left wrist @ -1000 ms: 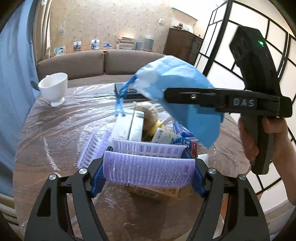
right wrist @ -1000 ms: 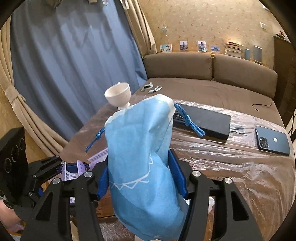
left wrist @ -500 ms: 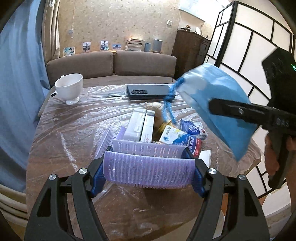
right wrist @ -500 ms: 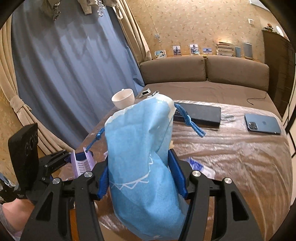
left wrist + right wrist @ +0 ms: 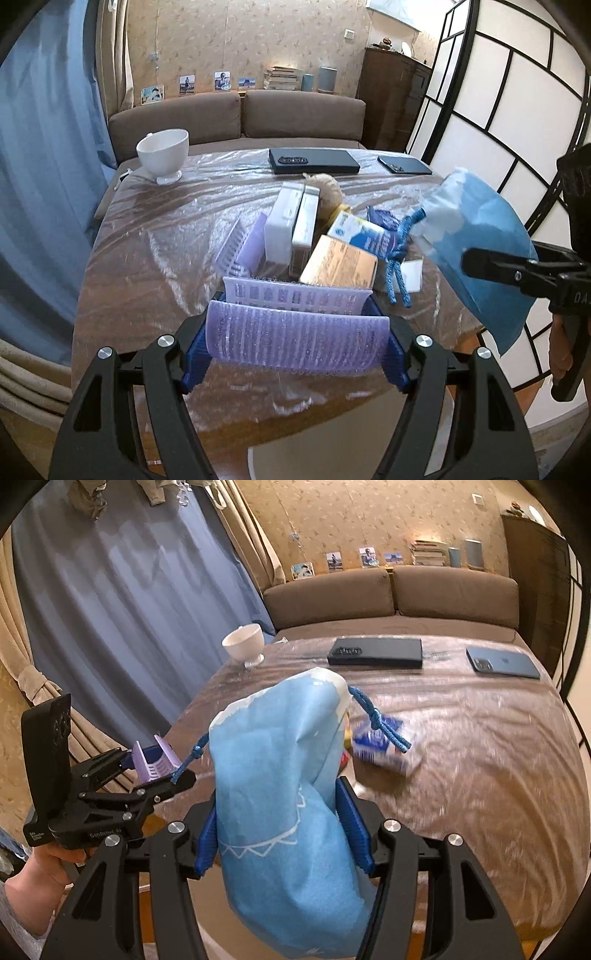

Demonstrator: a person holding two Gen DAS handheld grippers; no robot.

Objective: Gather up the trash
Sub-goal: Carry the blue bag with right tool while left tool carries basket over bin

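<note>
Blue bag [image 5: 280, 797] clamped in right tool [image 5: 282, 830], hiding trash, left tool [image 5: 295, 332] clamping lilac basket [image 5: 295, 328]

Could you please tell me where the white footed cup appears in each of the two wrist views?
Left wrist view: the white cup stands upper left, at the table's far left corner.
Right wrist view: the cup is left of centre, upper half, on the same corner.
Shared landmark: the flat black case, right of it.

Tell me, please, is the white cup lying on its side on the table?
No, the cup stands upright on its foot near the table's far left corner.
</note>
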